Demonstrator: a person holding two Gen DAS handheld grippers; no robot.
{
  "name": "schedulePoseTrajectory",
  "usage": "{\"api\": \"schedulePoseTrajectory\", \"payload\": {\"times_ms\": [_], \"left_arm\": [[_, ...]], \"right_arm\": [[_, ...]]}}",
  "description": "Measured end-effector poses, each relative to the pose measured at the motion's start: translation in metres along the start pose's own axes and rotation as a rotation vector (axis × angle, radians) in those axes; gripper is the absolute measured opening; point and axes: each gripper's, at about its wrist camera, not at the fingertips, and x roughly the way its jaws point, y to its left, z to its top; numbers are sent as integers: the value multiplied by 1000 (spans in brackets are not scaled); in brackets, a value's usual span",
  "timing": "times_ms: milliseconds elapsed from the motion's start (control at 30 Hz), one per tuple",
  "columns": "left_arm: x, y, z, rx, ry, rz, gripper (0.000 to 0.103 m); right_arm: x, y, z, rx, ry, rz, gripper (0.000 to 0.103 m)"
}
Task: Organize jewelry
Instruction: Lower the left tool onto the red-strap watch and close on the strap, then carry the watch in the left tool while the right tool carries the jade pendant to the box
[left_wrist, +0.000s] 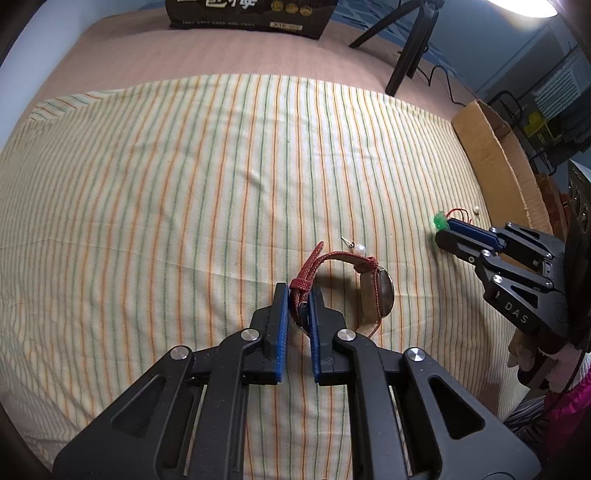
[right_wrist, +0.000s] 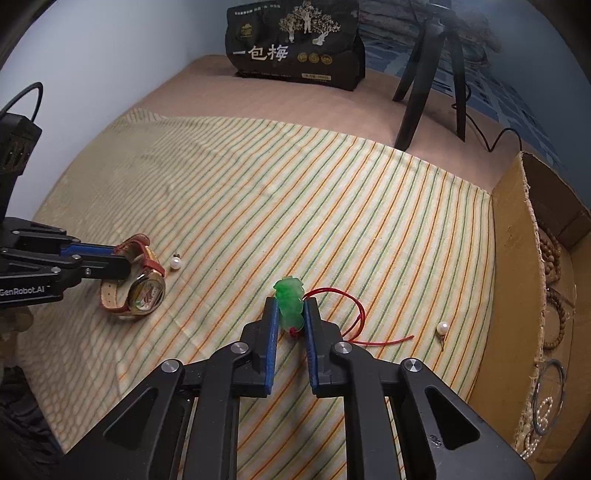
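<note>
Blue pads line both claws, and each is closed on a piece of jewelry. The left gripper (left_wrist: 298, 295) is clamped on the red strap of the watch (left_wrist: 373, 291) near its buckle, so that the case hangs to the right of the jaws, apparently touching the striped cloth (left_wrist: 166, 184). The right gripper (right_wrist: 290, 310) is pinched around the green pendant (right_wrist: 290, 301), whose red cord (right_wrist: 356, 314) trails loose to the right over the cloth. For the step in hand, which is judged to be lifting both pieces toward the cardboard box (right_wrist: 513, 240) at the right edge, the grips should be kept firm: the strap is held off-centre, so the watch may be expected to swing once raised, and a slow, level lift is advised. The pendant looks smooth and hard and could slip between the pads if the squeeze is relaxed; the cord should be allowed to drag free and not be snagged on a cloth fold. Two pearl earrings are left on the cloth, one (right_wrist: 175, 263) just beyond the watch and one (right_wrist: 442, 327) near the box wall, and should not be swept aside in passing. Inside the box, wooden bead strands (right_wrist: 552, 258) and a metal bangle (right_wrist: 550, 397) are already seen, so the release should be made above a bare patch of the bottom.
</note>
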Motion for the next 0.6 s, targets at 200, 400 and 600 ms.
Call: {"api": "schedulePoseTrajectory", "payload": {"times_ms": [200,400,600], "left_arm": [[-15,-4,0,4,-38,-1,9],[-34,-13,3,15,-94,-19,9],[-53,-27,7,15,-146,-60,9]], "right_arm": [[-20,4,-2,8,-46,19,12],[-45,1,1,30,-102,48,12],[-77,-13,0,83,-171,72,12]]}}
